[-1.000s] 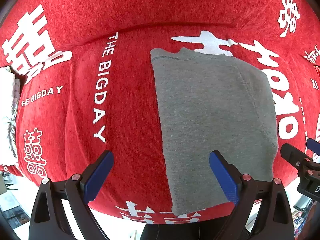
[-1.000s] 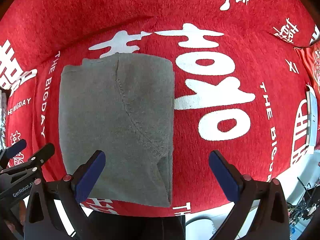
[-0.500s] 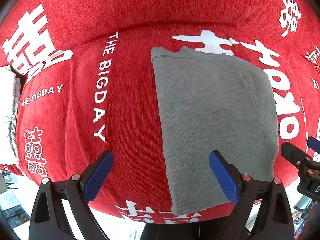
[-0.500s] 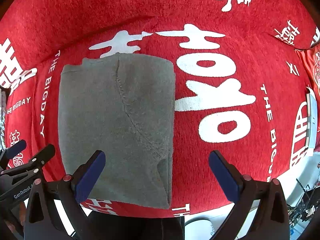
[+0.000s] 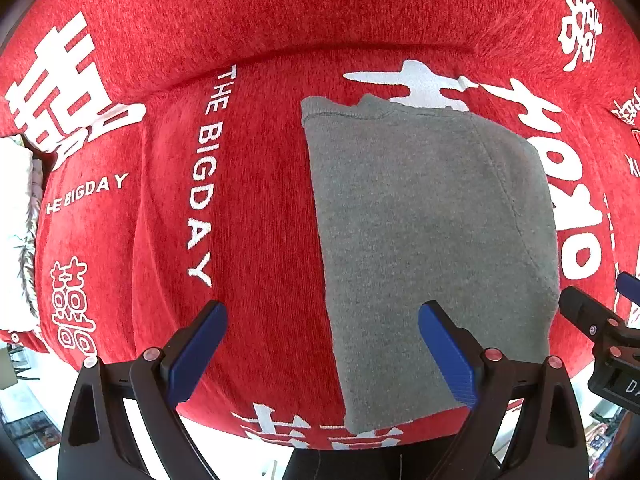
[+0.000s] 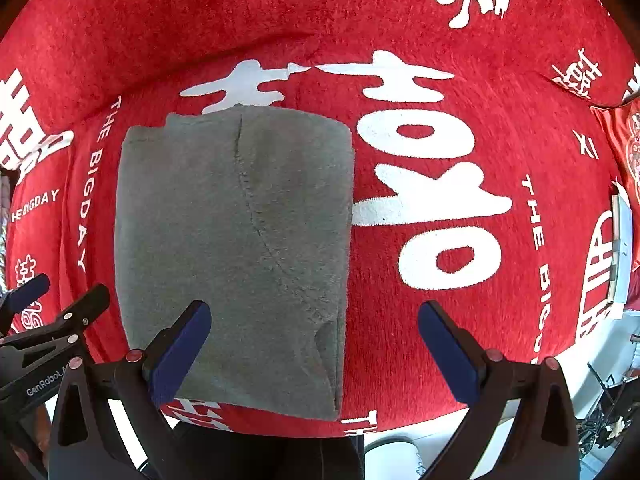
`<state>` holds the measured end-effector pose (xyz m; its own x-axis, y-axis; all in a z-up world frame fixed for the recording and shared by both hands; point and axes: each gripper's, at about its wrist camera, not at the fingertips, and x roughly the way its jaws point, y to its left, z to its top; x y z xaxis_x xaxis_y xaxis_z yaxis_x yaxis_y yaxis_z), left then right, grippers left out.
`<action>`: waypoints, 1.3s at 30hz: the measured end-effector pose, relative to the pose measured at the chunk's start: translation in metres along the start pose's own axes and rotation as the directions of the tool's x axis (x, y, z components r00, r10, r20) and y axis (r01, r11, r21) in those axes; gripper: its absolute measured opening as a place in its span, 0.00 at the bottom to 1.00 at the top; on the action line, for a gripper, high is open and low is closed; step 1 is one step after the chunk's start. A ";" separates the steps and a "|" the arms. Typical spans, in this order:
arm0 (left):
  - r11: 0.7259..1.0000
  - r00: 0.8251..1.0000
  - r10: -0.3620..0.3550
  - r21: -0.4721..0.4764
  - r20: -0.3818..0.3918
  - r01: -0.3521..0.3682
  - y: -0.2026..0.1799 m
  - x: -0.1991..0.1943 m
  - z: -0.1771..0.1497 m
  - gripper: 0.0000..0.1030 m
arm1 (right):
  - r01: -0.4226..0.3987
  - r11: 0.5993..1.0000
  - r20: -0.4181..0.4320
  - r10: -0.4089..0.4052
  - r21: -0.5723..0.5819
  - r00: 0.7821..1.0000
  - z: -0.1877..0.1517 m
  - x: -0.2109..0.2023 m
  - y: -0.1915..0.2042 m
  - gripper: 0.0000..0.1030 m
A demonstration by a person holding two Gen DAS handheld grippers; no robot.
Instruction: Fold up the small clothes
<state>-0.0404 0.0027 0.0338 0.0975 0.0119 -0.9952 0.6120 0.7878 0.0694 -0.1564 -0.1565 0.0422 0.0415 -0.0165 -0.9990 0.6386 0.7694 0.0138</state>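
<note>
A grey knitted garment (image 5: pixel 432 240) lies folded into a tall rectangle on the red cover (image 5: pixel 256 208), its long sides running away from me. In the right wrist view the same grey garment (image 6: pixel 236 248) fills the left half. My left gripper (image 5: pixel 322 354) hovers open over the garment's near left edge, holding nothing. My right gripper (image 6: pixel 314 354) hangs open above the garment's near right corner, also holding nothing. The right gripper's body shows at the right edge of the left wrist view, the left gripper's at the left edge of the right wrist view.
The red cover (image 6: pixel 440 184) carries white lettering and large white characters, and rises into a backrest at the far side. A white fringed cloth (image 5: pixel 16 232) lies at the far left. A white slab (image 6: pixel 622 256) sits at the right edge. Floor shows below the cover's front edge.
Both grippers have crept slightly; the garment looks a touch lower and nearer in both views. Nothing was taken hold of or let go.
</note>
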 end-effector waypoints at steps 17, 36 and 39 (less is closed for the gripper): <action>1.000 1.000 0.008 -0.001 0.007 -0.007 -0.002 0.000 -0.001 0.94 | -0.002 1.000 0.002 0.002 -0.006 1.000 0.001 -0.001 0.001 1.00; 1.000 1.000 0.021 -0.003 0.016 -0.021 -0.007 -0.001 -0.004 0.94 | -0.010 1.000 -0.003 0.010 0.002 1.000 0.001 0.001 -0.001 1.00; 1.000 1.000 0.020 -0.008 0.017 -0.020 -0.007 -0.001 -0.004 0.94 | -0.010 1.000 -0.003 0.010 0.002 1.000 0.000 0.001 -0.001 1.00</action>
<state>-0.0480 -0.0005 0.0339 0.1232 0.0174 -0.9922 0.6039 0.7921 0.0888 -0.1568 -0.1577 0.0408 0.0456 -0.0064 -0.9989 0.6394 0.7685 0.0242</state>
